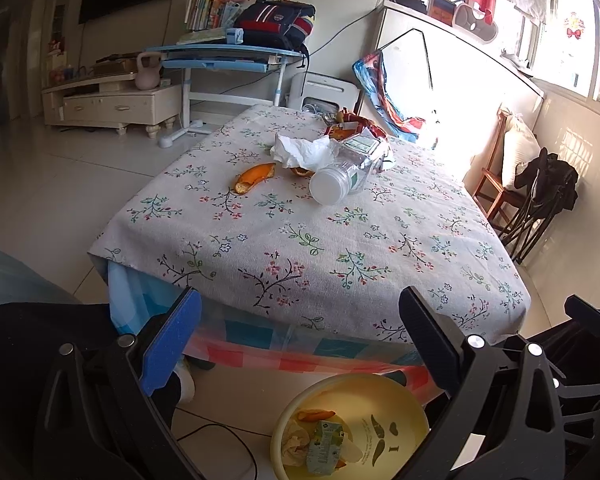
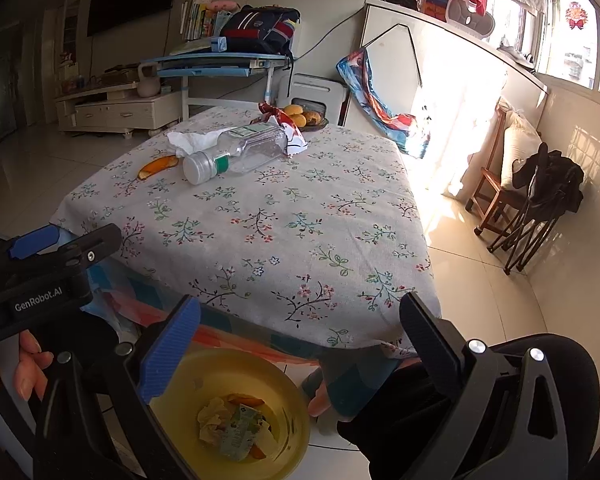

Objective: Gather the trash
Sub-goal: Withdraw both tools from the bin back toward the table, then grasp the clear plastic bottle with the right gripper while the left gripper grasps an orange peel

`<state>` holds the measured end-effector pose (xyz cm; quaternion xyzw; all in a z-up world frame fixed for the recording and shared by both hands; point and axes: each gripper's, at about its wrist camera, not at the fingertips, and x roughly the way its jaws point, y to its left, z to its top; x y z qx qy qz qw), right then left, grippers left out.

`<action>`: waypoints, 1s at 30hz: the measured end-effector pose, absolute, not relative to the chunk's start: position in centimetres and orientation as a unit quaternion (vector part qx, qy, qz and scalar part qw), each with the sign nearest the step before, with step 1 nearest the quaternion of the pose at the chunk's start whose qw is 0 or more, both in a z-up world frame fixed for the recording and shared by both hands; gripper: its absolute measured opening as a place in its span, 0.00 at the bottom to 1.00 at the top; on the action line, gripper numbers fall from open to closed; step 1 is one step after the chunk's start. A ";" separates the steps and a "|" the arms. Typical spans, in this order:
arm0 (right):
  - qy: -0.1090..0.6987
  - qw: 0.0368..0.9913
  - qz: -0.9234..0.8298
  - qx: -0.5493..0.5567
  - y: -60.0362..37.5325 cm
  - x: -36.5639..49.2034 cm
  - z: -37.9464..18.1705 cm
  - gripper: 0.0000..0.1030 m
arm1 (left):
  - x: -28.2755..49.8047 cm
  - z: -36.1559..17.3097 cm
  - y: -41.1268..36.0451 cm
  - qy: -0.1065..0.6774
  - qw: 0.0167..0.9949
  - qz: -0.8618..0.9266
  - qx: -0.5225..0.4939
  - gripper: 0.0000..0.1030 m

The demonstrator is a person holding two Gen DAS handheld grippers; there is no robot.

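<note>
Both tongs [image 1: 300, 332] [image 2: 300, 340] wide open, empty (bin [image 2: 292, 392] below); bottle [image 2: 236, 152] far ahead.

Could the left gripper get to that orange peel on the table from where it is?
Probably yes. The left gripper is open and empty, and the orange peel lies alone on bare tablecloth, with the tissue and bottle off to its side. It would need a forward reach.

Black claw [image 1: 300, 344], blue pad, silver screws
</note>
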<state>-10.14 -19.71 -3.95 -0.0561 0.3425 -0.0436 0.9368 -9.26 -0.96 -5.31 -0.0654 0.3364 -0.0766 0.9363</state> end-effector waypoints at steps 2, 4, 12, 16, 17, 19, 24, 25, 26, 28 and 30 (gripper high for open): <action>0.347 0.936 -0.040 -0.052 -19.7 -9.9 -4.0 0.93 | -8.7 -4.7 -0.8 0.332 0.939 -0.070 -0.054 0.93; 0.353 0.934 -0.033 -0.045 -19.7 -9.6 -4.1 0.93 | -7.8 -3.9 -0.5 0.331 0.941 -0.059 -0.038 0.93; 0.386 0.922 0.004 0.015 -20.7 -6.6 -4.1 0.93 | -1.9 -2.3 1.3 0.366 0.929 -0.058 0.003 0.93; 0.403 0.914 0.021 0.047 -21.0 -4.6 -4.3 0.93 | 1.0 -2.6 1.3 0.378 0.923 -0.062 0.038 0.93; 0.408 0.911 0.024 0.053 -21.1 -4.0 -4.5 0.93 | 1.6 -2.7 1.3 0.381 0.921 -0.063 0.043 0.93; 0.415 0.907 0.030 0.069 -21.2 -2.8 -4.5 0.93 | 2.9 -3.1 1.4 0.389 0.917 -0.066 0.050 0.93; 0.413 0.905 0.036 0.097 -20.6 0.8 -4.0 0.93 | 6.1 -3.9 1.2 0.401 0.911 -0.070 0.073 0.93; 0.412 0.905 0.035 0.104 -20.5 1.8 -3.9 0.93 | 6.7 -4.1 1.2 0.403 0.910 -0.069 0.075 0.93; 0.410 0.904 0.034 0.111 -20.4 2.8 -3.7 0.93 | 7.2 -4.4 1.3 0.405 0.909 -0.069 0.076 0.93; 0.408 0.904 0.030 0.127 -20.3 5.2 -3.4 0.93 | 8.3 -4.9 1.3 0.409 0.906 -0.068 0.078 0.93; 0.406 0.902 0.022 0.146 -20.3 7.7 -3.2 0.93 | 9.3 -5.2 1.3 0.415 0.904 -0.069 0.077 0.93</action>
